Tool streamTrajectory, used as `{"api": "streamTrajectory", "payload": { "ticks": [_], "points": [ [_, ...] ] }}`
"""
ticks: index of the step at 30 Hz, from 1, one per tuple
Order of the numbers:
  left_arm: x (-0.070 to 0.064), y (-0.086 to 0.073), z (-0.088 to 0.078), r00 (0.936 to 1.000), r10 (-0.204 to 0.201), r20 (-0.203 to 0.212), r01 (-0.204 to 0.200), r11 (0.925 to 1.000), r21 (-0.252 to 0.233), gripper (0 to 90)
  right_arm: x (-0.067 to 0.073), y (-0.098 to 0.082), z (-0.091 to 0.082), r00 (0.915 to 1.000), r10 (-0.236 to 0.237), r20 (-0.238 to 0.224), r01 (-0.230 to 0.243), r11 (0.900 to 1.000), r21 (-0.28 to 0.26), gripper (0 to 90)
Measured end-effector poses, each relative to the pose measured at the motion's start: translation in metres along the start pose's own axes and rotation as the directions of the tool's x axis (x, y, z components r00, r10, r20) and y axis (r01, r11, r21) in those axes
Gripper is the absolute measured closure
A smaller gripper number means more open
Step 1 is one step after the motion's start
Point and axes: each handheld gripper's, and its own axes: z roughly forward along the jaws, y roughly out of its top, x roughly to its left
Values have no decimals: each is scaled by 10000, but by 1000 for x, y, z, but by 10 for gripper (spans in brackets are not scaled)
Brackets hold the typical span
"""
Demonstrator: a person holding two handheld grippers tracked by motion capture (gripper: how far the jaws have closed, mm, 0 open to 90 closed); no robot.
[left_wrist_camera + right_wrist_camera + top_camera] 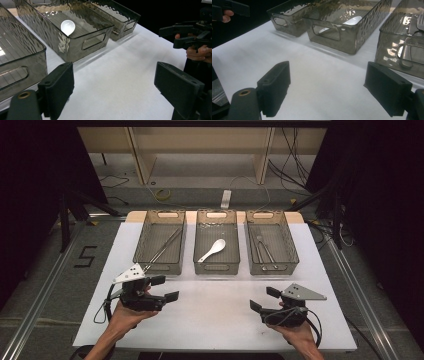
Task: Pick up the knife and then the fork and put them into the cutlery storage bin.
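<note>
High view: three bins (216, 265) hold chopsticks (165, 246), spoon (212, 250), forks (264, 251).

A recording lab: black curtains (30, 195), loose floor cables (295, 165), aluminium rails (45, 280) around a white-covered bench (215, 315).

black jaws, grey three-cornered plates, trailing cables

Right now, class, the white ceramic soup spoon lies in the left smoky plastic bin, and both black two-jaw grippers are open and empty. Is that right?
Not quite. The white ceramic soup spoon lies in the middle smoky plastic bin, as the high view shows. The left gripper and right gripper are indeed open and empty.
</note>
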Motion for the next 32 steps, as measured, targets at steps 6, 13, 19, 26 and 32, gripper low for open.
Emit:
{"api": "streamTrajectory", "payload": {
  "ticks": [6,13,19,26,32],
  "points": [
    [0,0,0,10000,5,-5,-5,10000,-28,155,-1,0,0,10000,-4,15,4,10000,-30,213],
    [0,0,-1,10000,19,-26,-19,10000,-48,155,0,1,0,10000,33,16,-32,10000,-61,211],
    [0,1,-1,10000,16,-30,-16,10000,-78,155,-1,1,0,10000,36,35,-36,10000,-80,210],
    [0,1,-1,10000,19,-27,-19,10000,-70,155,-2,1,0,10000,57,76,-57,10000,-30,209],
    [0,1,0,10000,29,-34,-29,10000,-60,155,-2,2,0,10000,47,59,-47,10000,-1,209]
  ]
}}
